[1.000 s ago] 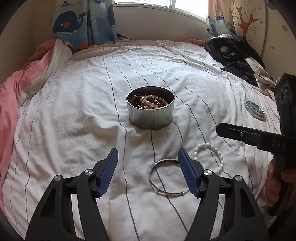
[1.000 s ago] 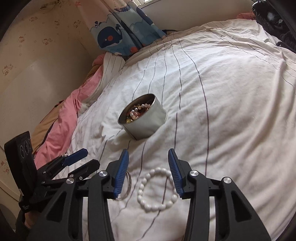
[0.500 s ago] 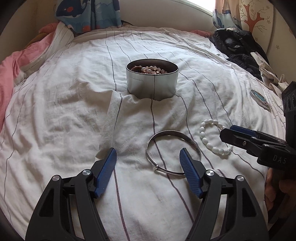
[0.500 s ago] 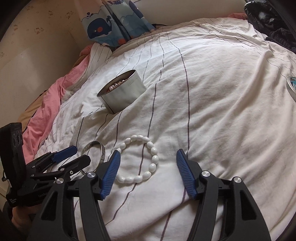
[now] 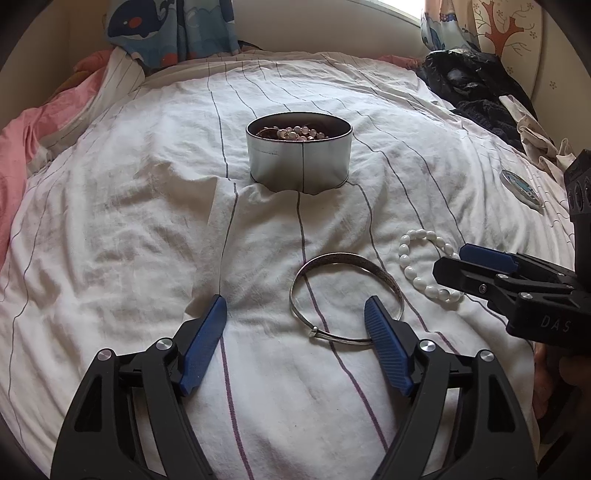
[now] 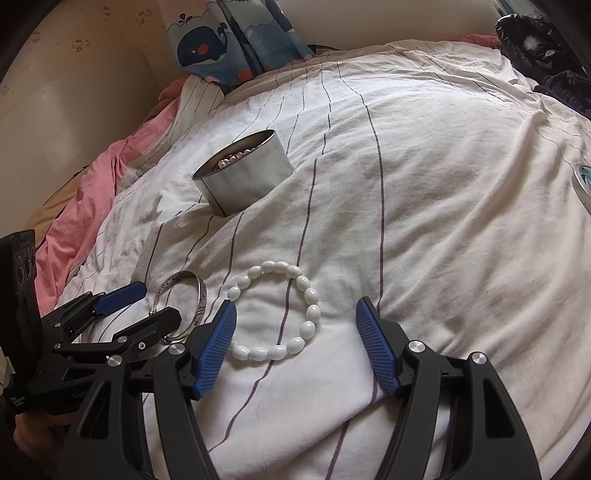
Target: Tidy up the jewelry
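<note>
Bedroom: striped bed sheet [image 5: 147, 221], whale-print curtain [image 5: 170, 29].

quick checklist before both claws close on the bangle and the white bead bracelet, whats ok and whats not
1. Left claw open wide enough: ok, both blue pads apart.
2. Left claw centred on the silver bangle: not ok, the bangle sits toward its right pad, whose tip overlaps the rim.
3. Right claw open: ok.
4. Right claw straddles the white bead bracelet: not ok, the bracelet lies close to its left pad with a wide gap on the other side.
5. Tin open to receive: ok, no lid on, beads already inside.
6. Pads low enough to grip off the sheet: cannot tell.
</note>
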Demonstrator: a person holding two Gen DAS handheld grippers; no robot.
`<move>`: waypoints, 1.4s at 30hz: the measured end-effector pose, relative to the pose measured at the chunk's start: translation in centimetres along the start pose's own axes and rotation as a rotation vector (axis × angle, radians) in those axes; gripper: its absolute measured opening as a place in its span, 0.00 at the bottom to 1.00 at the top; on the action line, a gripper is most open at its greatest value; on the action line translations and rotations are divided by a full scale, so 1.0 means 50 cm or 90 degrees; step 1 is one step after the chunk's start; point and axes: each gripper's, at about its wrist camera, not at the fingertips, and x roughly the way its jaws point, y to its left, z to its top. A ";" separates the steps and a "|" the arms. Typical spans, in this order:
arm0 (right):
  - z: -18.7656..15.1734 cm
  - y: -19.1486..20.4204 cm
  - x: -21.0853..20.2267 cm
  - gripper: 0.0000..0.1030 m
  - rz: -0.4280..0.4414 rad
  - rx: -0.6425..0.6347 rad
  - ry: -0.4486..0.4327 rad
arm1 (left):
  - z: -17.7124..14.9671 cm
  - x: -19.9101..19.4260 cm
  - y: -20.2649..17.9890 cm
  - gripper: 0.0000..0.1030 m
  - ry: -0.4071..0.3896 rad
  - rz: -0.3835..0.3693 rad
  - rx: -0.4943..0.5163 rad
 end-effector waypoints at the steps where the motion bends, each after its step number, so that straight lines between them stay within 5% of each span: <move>1: 0.000 0.002 0.001 0.65 -0.003 -0.003 0.002 | 0.000 0.001 0.001 0.73 0.002 -0.002 -0.001; 11: -0.007 0.005 -0.014 0.64 -0.036 -0.002 -0.030 | 0.006 0.002 0.008 0.73 -0.006 -0.009 -0.019; 20: -0.005 0.011 -0.003 0.67 -0.051 -0.014 -0.013 | 0.009 0.010 -0.005 0.73 0.005 0.010 -0.001; 24: -0.006 0.017 0.000 0.70 -0.056 -0.024 -0.009 | 0.007 0.008 -0.008 0.64 0.002 0.015 0.007; 42: -0.007 0.021 0.001 0.73 -0.055 -0.029 -0.008 | 0.006 0.010 -0.014 0.67 0.006 0.021 0.014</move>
